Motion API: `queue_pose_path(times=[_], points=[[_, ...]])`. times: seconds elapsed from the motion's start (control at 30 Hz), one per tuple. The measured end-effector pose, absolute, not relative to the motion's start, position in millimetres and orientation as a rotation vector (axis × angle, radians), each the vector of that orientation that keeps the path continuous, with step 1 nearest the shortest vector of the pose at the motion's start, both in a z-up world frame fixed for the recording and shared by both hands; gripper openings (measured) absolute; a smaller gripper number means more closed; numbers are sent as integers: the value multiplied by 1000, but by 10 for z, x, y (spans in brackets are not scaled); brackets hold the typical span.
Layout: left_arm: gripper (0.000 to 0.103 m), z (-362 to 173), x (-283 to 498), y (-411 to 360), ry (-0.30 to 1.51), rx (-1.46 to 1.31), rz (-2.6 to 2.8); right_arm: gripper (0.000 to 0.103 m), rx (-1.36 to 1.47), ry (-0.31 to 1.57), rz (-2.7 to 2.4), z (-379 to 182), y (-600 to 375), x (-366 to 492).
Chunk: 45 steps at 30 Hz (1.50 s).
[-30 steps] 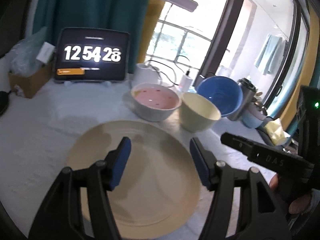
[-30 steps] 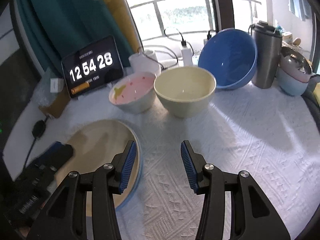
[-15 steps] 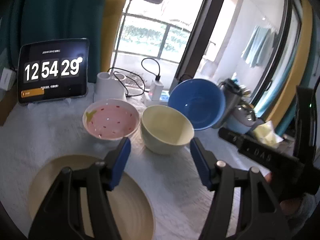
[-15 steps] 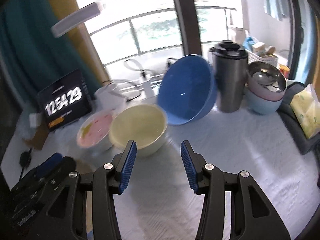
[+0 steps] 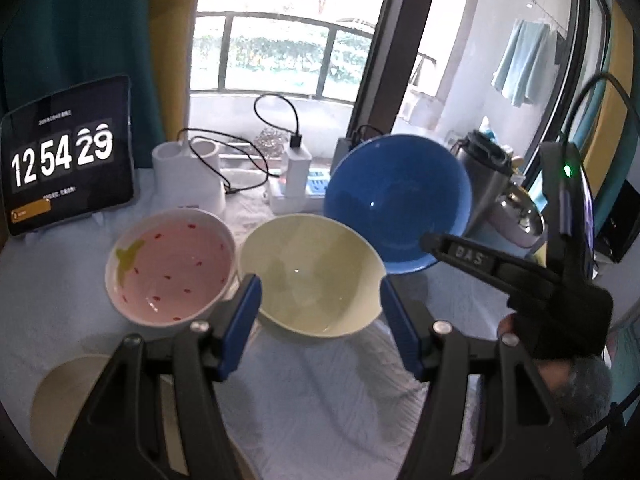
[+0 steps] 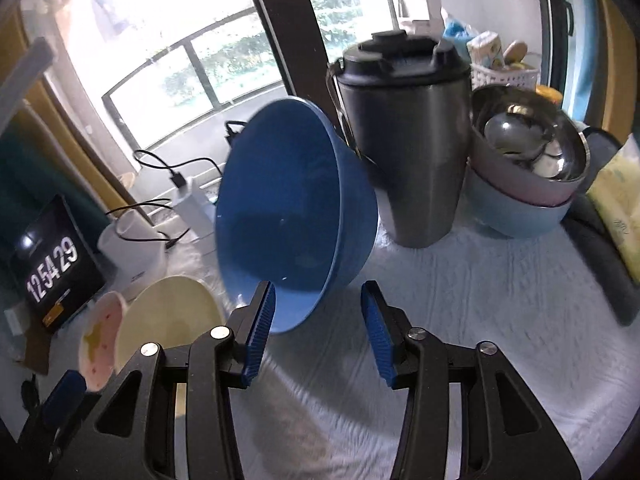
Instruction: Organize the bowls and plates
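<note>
A cream bowl (image 5: 312, 276) stands just ahead of my open left gripper (image 5: 320, 324), framed by its blue pads but untouched. To its left sits a pink bowl (image 5: 172, 268) with red specks. A blue bowl (image 5: 396, 200) leans tilted behind. A cream plate (image 5: 52, 404) peeks out at bottom left. In the right wrist view the blue bowl (image 6: 288, 208) leans against a steel tumbler (image 6: 404, 140); my right gripper (image 6: 318, 336) hovers at its lower rim, jaws closing, with nothing pressed between the pads. The cream bowl (image 6: 168, 320) and pink bowl (image 6: 98, 344) lie at left.
A tablet clock (image 5: 64, 168) stands at the back left, beside a white holder (image 5: 188, 180) and charger cables. Stacked steel, pink and blue bowls (image 6: 528, 160) and a yellow packet (image 6: 620, 208) sit at right. White cloth (image 6: 440, 280) covers the table.
Both grippers swept right, from over the cream plate to the bowls. The left now faces the cream bowl, the right the blue bowl. The right jaws have narrowed slightly.
</note>
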<state>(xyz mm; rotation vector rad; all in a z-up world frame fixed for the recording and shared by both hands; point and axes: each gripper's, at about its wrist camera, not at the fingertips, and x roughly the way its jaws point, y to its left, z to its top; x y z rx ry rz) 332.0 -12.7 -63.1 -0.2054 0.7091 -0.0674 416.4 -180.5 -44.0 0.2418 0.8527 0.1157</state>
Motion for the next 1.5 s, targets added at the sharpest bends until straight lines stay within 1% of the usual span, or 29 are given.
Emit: queue_pose_path(times=[0.23,0.3,0.37,0.4,0.57,0.63,0.7,0.77,0.87,1.13,1.27,1.5], points=[[63,-725,3361,-81,721,-220,-55,41,240,840,104,-590,-1766,4322],[63,-731,3356,-76,719,-223,-54,33,225,835,91,-612,-1757,4359],[63,-732,3346,-75,717,-224,-59,30,208,828,77,-631,-1763,4384],[63,-732,3344,-75,716,-224,-59,27,192,824,65,-646,-1760,4391],[63,-724,3326,-91,702,-219,-66,19,149,829,33,-735,-1754,4407],[63,-724,3313,-95,700,-218,-67,15,147,821,27,-756,-1770,4402],[63,-724,3303,-88,695,-218,-69,7,143,795,22,-742,-1787,4375],[63,-728,3296,-81,693,-217,-65,4,127,757,20,-699,-1773,4321],[63,-739,3287,-75,700,-221,-68,5,80,710,17,-611,-1731,4192],[63,-756,3244,-116,724,-218,-103,8,80,717,-2,-636,-1872,3975],[63,-746,3223,-162,724,-213,-123,10,66,679,-35,-537,-2016,3750],[63,-738,3130,-404,733,-174,-207,9,91,629,-52,-382,-2338,3279]])
